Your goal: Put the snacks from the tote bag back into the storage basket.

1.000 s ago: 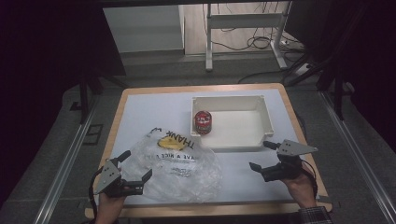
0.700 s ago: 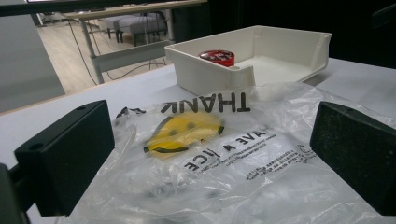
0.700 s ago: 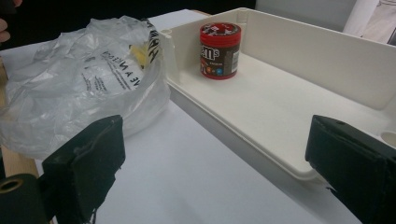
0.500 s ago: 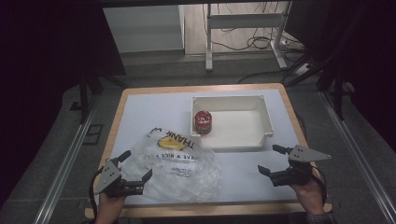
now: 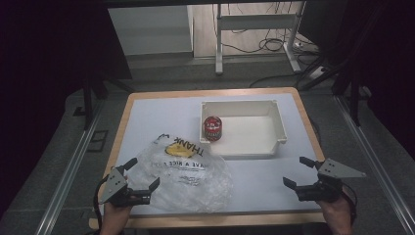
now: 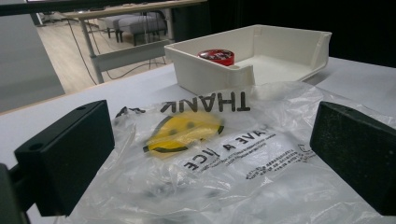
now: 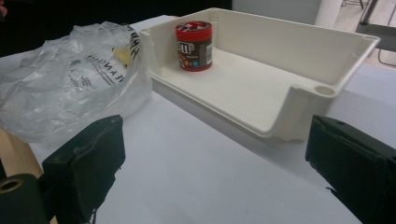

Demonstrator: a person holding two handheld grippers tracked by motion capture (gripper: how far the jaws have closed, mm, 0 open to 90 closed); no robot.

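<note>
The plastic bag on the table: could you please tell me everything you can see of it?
The bag is thin, clear, crinkled plastic, lying flat and rumpled on the table's near left part. It bears a yellow smiley face and black print, "THANK" and "HAVE A NICE DAY", upside down from the person's side. Its far edge lies close against the white tray; whether they touch is unclear. The left gripper sits at its near left edge, jaws open around it without pressing it.

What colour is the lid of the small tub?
Red: the tub shows best in the right gripper view.
</note>
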